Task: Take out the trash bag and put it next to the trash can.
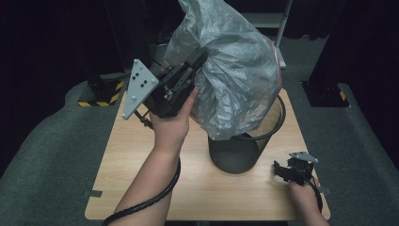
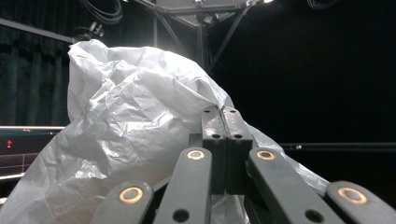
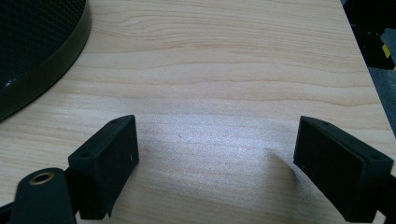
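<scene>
We found the table (image 1: 197,188) evenly lit from overhead, while its surroundings fell into near darkness. The plastic bag (image 1: 235,70) carried soft glare on its creases; in the left gripper view it appeared almost overexposed against a black background, with small bright lamps at the top edge. The right gripper view was sharp, showing a pale sheen on the wood and faint shadows.

Wood table (image 1: 197,188) on grey floor (image 1: 47,155); black/yellow hazard tape (image 1: 101,101) at back-left.
</scene>
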The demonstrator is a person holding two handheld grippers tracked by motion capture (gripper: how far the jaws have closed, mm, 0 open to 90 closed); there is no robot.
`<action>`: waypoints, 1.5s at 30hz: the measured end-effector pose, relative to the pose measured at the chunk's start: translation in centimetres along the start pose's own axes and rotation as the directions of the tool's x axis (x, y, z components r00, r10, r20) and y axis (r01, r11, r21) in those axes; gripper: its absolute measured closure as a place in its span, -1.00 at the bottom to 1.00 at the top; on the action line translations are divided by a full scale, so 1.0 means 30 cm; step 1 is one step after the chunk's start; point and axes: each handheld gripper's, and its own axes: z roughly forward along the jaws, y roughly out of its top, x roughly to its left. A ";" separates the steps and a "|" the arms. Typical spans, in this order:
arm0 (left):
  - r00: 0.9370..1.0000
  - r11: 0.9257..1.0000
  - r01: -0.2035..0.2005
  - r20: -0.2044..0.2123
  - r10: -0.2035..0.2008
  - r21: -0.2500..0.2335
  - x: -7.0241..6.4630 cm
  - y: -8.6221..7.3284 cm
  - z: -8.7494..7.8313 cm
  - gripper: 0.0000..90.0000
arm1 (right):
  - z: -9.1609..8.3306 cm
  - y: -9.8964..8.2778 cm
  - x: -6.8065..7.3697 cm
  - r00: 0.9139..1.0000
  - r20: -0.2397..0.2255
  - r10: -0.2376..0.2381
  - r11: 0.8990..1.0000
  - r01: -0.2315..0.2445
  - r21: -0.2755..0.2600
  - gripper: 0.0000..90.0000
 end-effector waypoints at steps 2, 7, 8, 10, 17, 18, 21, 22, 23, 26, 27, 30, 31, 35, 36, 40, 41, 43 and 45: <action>1.000 1.000 -0.002 -0.006 0.002 -0.006 0.004 0.009 -0.009 0.99 | 0.001 0.000 0.001 1.000 0.001 0.006 1.000 -0.006 0.001 -0.70; 1.000 1.000 -0.014 -0.025 0.014 -0.010 0.019 0.031 -0.038 0.99 | 0.002 0.001 -0.001 1.000 0.002 0.006 1.000 -0.006 0.000 -0.70; 0.999 1.000 -0.018 -0.030 0.018 -0.008 0.022 0.036 -0.045 0.99 | 0.002 0.001 -0.002 1.000 0.001 0.006 1.000 -0.006 0.002 -0.70; 0.999 1.000 -0.019 -0.035 0.019 -0.010 0.028 0.042 -0.055 0.99 | 0.003 0.002 -0.001 1.000 0.002 0.011 1.000 -0.011 0.003 -0.70; 0.998 1.000 -0.027 -0.063 0.026 -0.013 0.057 0.067 -0.096 0.99 | 0.011 0.009 0.004 1.000 0.006 0.010 1.000 -0.010 0.003 -0.70; 0.997 0.999 -0.031 -0.067 0.030 -0.013 0.062 0.071 -0.102 0.99 | 0.011 0.010 0.007 1.000 0.005 0.014 1.000 -0.014 0.005 -0.70; 0.996 0.999 -0.036 -0.083 0.035 -0.019 0.076 0.086 -0.125 0.99 | 0.013 0.012 0.011 1.000 0.005 0.009 1.000 -0.009 0.004 -0.70; 0.996 0.999 -0.034 -0.088 0.032 -0.022 0.080 0.091 -0.134 0.99 | 0.014 0.012 0.012 1.000 0.003 0.005 1.000 -0.005 0.002 -0.70; 0.995 0.999 -0.039 -0.093 0.037 -0.022 0.085 0.094 -0.143 0.99 | 0.014 0.013 0.012 1.000 0.003 0.003 1.000 -0.003 0.002 -0.70; 0.993 0.999 -0.045 -0.112 0.043 -0.017 0.098 0.099 -0.170 0.99 | 0.015 0.013 0.010 1.000 0.001 0.004 1.000 -0.004 0.003 -0.70; 0.992 0.999 -0.042 -0.117 0.040 -0.014 0.102 0.098 -0.178 0.99 | 0.015 0.013 0.011 1.000 0.000 0.010 1.000 -0.010 0.004 -0.70; 0.990 0.999 -0.040 -0.133 0.040 0.000 0.119 0.089 -0.204 0.99 | 0.016 0.014 0.011 1.000 0.000 0.010 1.000 -0.010 0.004 -0.70; 0.990 0.999 -0.041 -0.136 0.042 0.008 0.123 0.086 -0.213 0.99 | 0.017 0.014 0.011 1.000 0.001 0.008 1.000 -0.008 0.004 -0.70; 0.987 0.999 -0.035 -0.157 0.039 0.024 0.148 0.071 -0.250 0.99 | 0.019 0.017 0.016 1.000 -0.001 0.009 1.000 -0.009 0.004 -0.70; 0.986 0.999 -0.036 -0.162 0.040 0.027 0.153 0.068 -0.256 0.99 | 0.020 0.017 0.017 1.000 0.000 0.010 1.000 -0.010 0.004 -0.70; 0.982 0.999 -0.029 -0.183 0.036 0.041 0.178 0.056 -0.292 0.99 | 0.020 0.018 0.021 1.000 -0.008 0.011 1.000 -0.011 0.006 -0.69; 0.981 0.999 -0.028 -0.189 0.036 0.043 0.184 0.053 -0.301 0.99 | 0.021 0.018 0.020 1.000 -0.010 0.006 1.000 -0.006 0.005 -0.69; 0.980 0.998 -0.027 -0.198 0.037 0.050 0.194 0.044 -0.319 0.99 | 0.021 0.019 0.020 1.000 -0.015 0.012 1.000 -0.012 0.008 -0.69; 0.977 0.998 -0.023 -0.209 0.036 0.061 0.205 0.031 -0.336 0.99 | 0.021 0.019 0.019 1.000 -0.017 0.019 1.000 -0.019 0.011 -0.69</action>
